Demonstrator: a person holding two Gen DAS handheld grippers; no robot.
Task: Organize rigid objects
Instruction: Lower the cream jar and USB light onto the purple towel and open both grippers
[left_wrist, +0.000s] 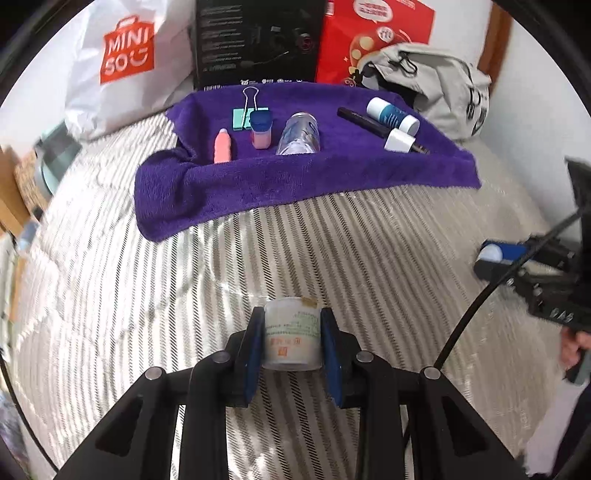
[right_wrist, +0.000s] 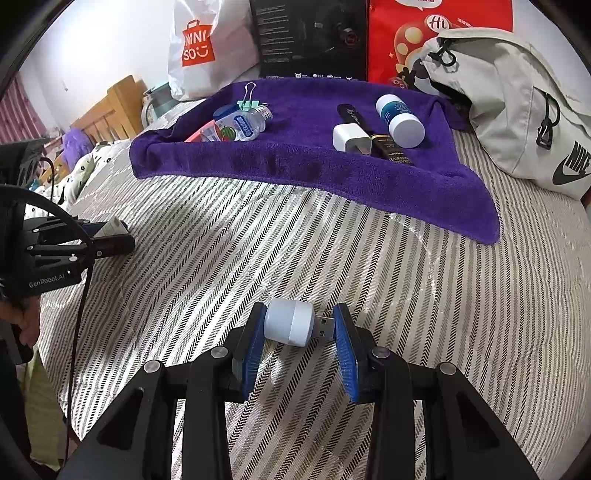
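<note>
My left gripper (left_wrist: 291, 334) is shut on a small white jar (left_wrist: 291, 332) with a printed label, held over the striped bedcover. My right gripper (right_wrist: 298, 325) is shut on a white USB bulb light (right_wrist: 290, 322), its plug against the right pad. Ahead lies a purple towel (left_wrist: 295, 177) (right_wrist: 295, 166). On it are a pink tube (left_wrist: 222, 146), a blue-capped pink bottle (left_wrist: 261, 129), a clear bottle (left_wrist: 299, 134), a green binder clip (left_wrist: 245, 112), a black pen (left_wrist: 364, 122), a white charger (right_wrist: 349, 137) and a white-and-blue bottle (right_wrist: 399, 120).
Behind the towel stand a white MINISO bag (left_wrist: 125, 62), a black box (left_wrist: 258, 40) and a red box (left_wrist: 373, 33). A grey Nike backpack (right_wrist: 517, 110) lies at the towel's right end. A wooden bed frame (right_wrist: 110, 110) and a hand (right_wrist: 26, 325) show at left.
</note>
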